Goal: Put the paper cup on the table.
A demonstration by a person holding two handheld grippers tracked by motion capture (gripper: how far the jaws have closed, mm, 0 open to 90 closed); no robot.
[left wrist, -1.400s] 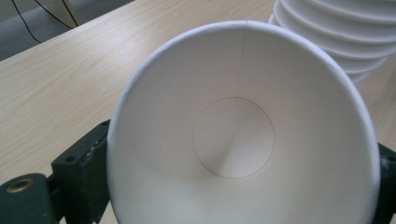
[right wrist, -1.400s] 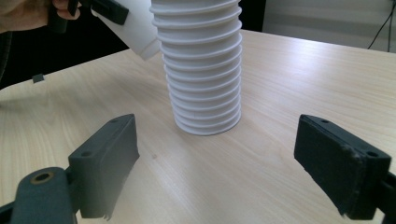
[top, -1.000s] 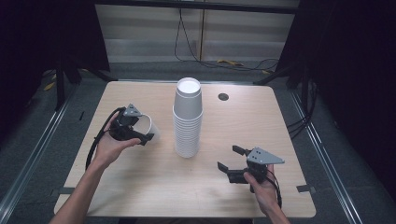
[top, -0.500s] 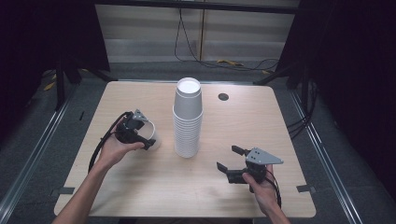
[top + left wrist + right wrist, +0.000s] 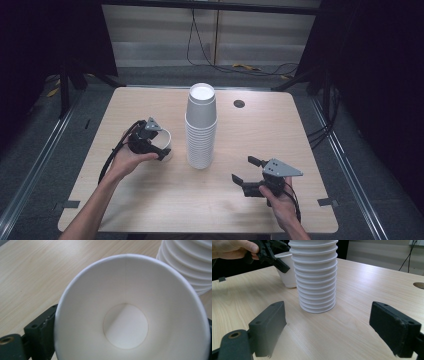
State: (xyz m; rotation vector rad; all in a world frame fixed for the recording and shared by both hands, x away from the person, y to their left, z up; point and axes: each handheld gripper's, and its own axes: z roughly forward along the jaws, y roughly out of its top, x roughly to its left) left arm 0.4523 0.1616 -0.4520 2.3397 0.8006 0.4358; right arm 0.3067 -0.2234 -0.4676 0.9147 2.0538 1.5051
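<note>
White paper, thin and light, is what the single cup (image 5: 163, 142) is made of; it stands mouth up on the table (image 5: 150, 210) at the left of centre in the high view, just beside the tall stack of cups (image 5: 201, 127) and apart from it; in the left gripper view its open mouth sits in the middle of the frame, with the stack at the upper right. The left gripper (image 5: 156, 148) has its jaws around the cup's rim, one dark jaw at the lower left of that view; they have just been opening, and I cannot tell whether the pads press the wall or have let go. The right gripper (image 5: 332, 332) rests at the lower right of the high view, jaws wide apart with nothing between them, facing the stack. Such a cup likely weighs almost nothing, dents under a hard squeeze and tips easily; the stiffer rolled rim, or the wall just under it, seems the best place to grip, gently.
</note>
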